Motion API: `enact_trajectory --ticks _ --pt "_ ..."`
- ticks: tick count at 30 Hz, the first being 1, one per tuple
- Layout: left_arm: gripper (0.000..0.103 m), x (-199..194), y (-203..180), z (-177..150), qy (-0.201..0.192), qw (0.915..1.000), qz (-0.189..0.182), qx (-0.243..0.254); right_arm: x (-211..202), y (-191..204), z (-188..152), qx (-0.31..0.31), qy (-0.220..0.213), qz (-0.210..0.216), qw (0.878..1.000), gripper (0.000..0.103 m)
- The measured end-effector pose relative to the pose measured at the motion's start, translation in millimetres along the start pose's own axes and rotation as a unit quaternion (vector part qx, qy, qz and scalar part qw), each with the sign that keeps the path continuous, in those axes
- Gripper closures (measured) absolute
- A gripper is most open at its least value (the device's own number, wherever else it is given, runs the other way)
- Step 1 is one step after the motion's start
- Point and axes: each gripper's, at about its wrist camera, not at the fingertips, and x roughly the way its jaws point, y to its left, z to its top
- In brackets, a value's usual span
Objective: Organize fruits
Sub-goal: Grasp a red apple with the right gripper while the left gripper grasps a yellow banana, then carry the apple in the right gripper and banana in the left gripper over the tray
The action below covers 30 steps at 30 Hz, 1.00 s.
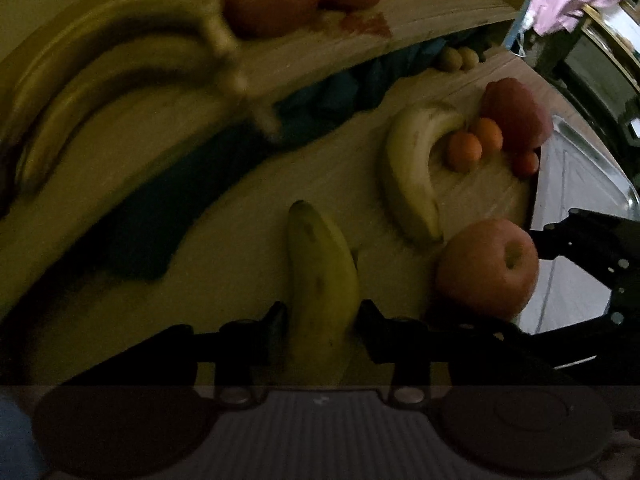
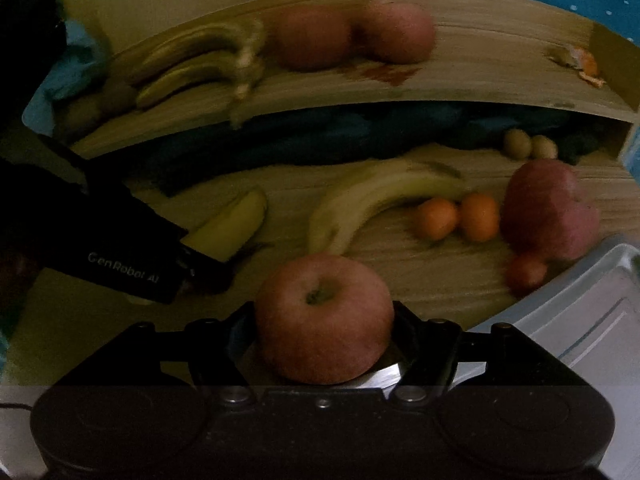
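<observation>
The left gripper (image 1: 322, 316), two black plastic fingers, is closed on a curved yellow-green banana (image 1: 322, 276) with a smooth, lightly speckled skin; the fingers press its lower half from both sides, and its blunt tip points away over the pale wood-grain lower shelf (image 1: 240, 240). From the right wrist view the same banana (image 2: 234, 226) juts out of that black gripper body.

The right gripper (image 2: 324, 328) pinches a round pinkish-red apple (image 2: 324, 316) with a matte, finely mottled skin and a dimpled stem hollow facing up; a black finger presses each flank. It sits low over the front of the lower shelf, just beside the corner of a shiny silver metal tray (image 2: 592, 320) with a raised rim.

Farther back on the lower shelf lies a paler, strongly curved yellow banana (image 2: 372, 204). Touching its inner curve are two small glossy orange citrus fruits (image 2: 456, 218), side by side, and next to them a large lumpy dark-red apple (image 2: 548, 208), with a third small orange-red fruit (image 2: 526, 272) at its base. Two small fuzzy brown kiwis (image 2: 528, 144) rest at the back.

On the wood-grain upper shelf (image 2: 480, 52) lie a blurred bunch of yellow-green bananas (image 2: 200, 64) and two round red apples (image 2: 352, 36) touching each other, with scraps of orange peel (image 2: 580, 62) well apart at the right end.
</observation>
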Motion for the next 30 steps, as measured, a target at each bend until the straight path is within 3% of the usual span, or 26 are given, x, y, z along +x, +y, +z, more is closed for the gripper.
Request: enact_trajectory --ticks 7,10,16,30 --pt "0.062 -9.8 14.2 -26.6 0.028 0.9951 -0.023 -0.092 -11.1 29.7 -14.6 -0.031 0.017 0.047 0.998 0.032" --pt "0.063 -16.5 13.6 -34.3 0.025 0.9937 -0.029 -0.105 -18.7 35.4 -18.6 -0.040 0.014 0.051 0.998 0.032" --pt "0.062 -32.1 -2.2 -37.5 0.005 0.9940 -0.034 -0.103 -40.5 29.1 -21.0 -0.035 -0.012 0.040 0.999 0.032" --pt "0.062 -42.7 -74.8 -18.9 -0.019 0.9971 -0.063 -0.040 -92.8 -29.5 -55.4 0.056 -0.049 -0.020 0.997 0.032"
